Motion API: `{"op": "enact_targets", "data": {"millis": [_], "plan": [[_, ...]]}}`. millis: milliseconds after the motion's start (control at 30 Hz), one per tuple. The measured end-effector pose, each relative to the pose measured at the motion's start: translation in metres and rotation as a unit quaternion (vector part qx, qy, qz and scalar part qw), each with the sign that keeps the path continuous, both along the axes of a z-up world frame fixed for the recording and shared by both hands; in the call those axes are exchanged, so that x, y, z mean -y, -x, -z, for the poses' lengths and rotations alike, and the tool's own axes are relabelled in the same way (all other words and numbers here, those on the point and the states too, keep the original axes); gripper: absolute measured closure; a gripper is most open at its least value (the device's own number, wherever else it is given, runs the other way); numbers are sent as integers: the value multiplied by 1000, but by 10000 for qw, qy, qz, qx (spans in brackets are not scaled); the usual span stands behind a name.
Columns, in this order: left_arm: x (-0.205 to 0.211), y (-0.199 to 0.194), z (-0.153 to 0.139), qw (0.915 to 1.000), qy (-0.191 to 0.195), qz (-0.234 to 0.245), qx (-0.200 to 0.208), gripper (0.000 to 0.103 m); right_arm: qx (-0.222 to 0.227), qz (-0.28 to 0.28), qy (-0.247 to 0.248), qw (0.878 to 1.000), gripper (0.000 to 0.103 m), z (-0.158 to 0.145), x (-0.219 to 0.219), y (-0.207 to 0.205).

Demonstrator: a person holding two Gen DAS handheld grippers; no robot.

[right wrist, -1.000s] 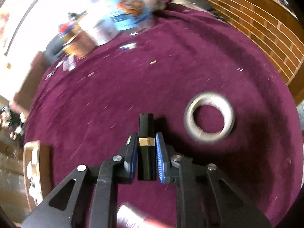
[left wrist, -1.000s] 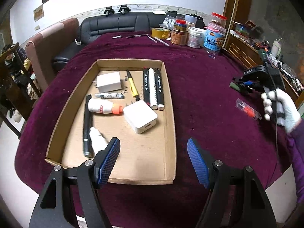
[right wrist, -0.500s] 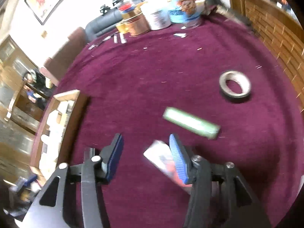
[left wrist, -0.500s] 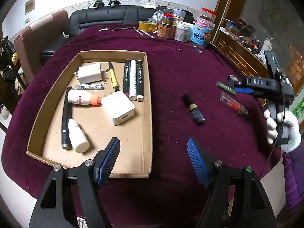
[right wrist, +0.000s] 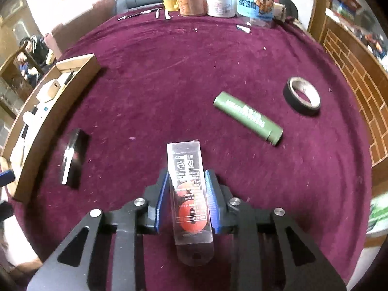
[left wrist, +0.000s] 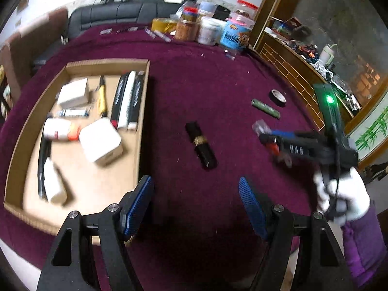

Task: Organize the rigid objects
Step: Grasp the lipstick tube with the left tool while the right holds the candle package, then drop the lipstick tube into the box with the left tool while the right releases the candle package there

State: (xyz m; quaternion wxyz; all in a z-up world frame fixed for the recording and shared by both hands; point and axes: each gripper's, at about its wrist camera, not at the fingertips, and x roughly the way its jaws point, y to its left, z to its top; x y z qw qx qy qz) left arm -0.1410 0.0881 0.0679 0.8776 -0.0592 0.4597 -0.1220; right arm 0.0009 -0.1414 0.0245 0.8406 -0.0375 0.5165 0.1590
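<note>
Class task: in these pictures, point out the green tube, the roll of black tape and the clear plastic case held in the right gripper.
green tube (right wrist: 247, 116): right wrist view, middle of its lettered side.
roll of black tape (right wrist: 294, 101): right wrist view, black outer wall.
clear plastic case (right wrist: 188, 167): right wrist view, printed label on its top face.

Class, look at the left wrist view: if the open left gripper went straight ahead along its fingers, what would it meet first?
Probably the black tube lying on the cloth ahead of the left gripper, slightly left of centre; depth is uncertain.

clear case, red inside | clamped in right tool | above cloth
</note>
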Motion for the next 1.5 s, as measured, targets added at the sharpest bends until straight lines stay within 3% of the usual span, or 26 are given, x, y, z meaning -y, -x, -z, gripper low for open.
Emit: {"op": "enact_targets", "data": {"millis": [167,367,433,500,533,567,733,833,1167,1333,1500], "plan": [[25,-32,9,9992,-362,87,118,36,-39,114,-247,9996,76,1,5,17],[39,-83,50,9963,-778,13,-364,36,-93,230,-408,9989,76,1,18,29],[46,-85,54,9941,-1059,-35,-250,37,-86,268,-407,9988,75,1,20,32],[47,-84,56,9919,-1267,-41,-82,46,-74,322,-383,9987,75,1,21,34],[46,-83,55,9926,-1217,-3,-17,80,-74,341,-334,9988,75,1,21,34],[40,-82,53,9959,-903,77,-64,88,-52,354,-288,9989,75,1,19,34],[19,-73,50,9986,-511,9,-114,89,203,273,168,9993,72,3,4,34],[8,-60,40,9998,-202,46,-10,89,274,307,239,9989,77,3,2,35],[-64,-26,0,9947,937,-341,244,89,129,381,-966,9945,78,-18,10,37],[-115,-12,3,9916,879,-916,259,89,98,-30,-1422,9898,78,-40,-25,40],[-144,-15,32,9866,897,-1358,-150,89,-78,-562,-1736,9832,78,-50,-79,39]]}}
